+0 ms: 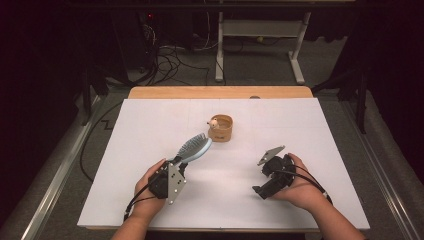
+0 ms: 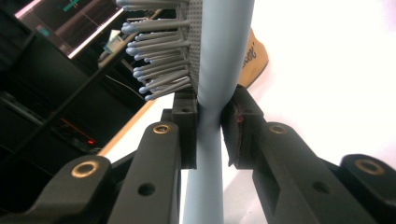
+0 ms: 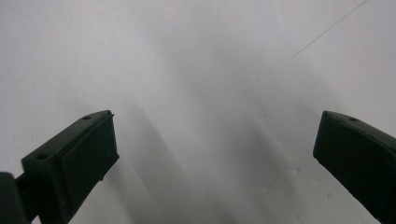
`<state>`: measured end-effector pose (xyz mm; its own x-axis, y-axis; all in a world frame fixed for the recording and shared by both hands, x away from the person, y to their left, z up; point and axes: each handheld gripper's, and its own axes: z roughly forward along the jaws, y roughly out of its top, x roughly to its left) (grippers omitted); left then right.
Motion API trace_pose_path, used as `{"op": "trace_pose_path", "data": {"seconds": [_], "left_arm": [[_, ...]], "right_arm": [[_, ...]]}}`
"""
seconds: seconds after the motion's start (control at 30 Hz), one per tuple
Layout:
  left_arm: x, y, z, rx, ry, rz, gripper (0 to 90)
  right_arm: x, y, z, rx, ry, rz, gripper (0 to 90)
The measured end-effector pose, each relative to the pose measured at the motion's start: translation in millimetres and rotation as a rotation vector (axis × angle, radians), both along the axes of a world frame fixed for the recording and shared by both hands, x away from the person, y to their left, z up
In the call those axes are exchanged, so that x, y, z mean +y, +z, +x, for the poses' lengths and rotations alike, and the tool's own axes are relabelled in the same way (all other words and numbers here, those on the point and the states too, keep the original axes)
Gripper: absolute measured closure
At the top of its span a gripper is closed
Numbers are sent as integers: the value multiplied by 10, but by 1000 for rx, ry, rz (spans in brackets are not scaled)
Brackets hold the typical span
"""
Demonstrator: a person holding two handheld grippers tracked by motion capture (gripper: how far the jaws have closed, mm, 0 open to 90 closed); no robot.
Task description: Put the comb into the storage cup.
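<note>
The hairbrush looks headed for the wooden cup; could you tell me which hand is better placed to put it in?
Left, probably: the left gripper already clamps the hairbrush beside the cup.

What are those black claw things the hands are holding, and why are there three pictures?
Those are grippers, tongs with two black jaws, and a person holds one in each hand. The high view looks down on the white table from above. The other two come from little cameras riding on each gripper, looking along its jaws.

The left gripper is pinched shut on the handle of a pale blue plastic hairbrush with grey bristles; up close you see its pads squeezing the handle. The right gripper is open and holds nothing, with bare white table beneath it. Farther back on the table stands a small round tan wooden cup with a tiny pale figure on its rim.
</note>
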<state>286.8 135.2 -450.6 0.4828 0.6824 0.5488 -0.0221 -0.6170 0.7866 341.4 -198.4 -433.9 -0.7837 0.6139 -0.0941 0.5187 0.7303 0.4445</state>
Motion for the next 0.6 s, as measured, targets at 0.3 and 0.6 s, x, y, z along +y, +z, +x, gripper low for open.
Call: {"op": "trace_pose_path", "data": {"seconds": [0.3,0.6], "left_arm": [[98,50,39,80,-36,-129,767],[148,81,52,132,-67,-193,767]], "right_arm": [[-129,-82,-41,-82,-69,138,2],[-192,-184,-79,-136,-113,258,2]]}}
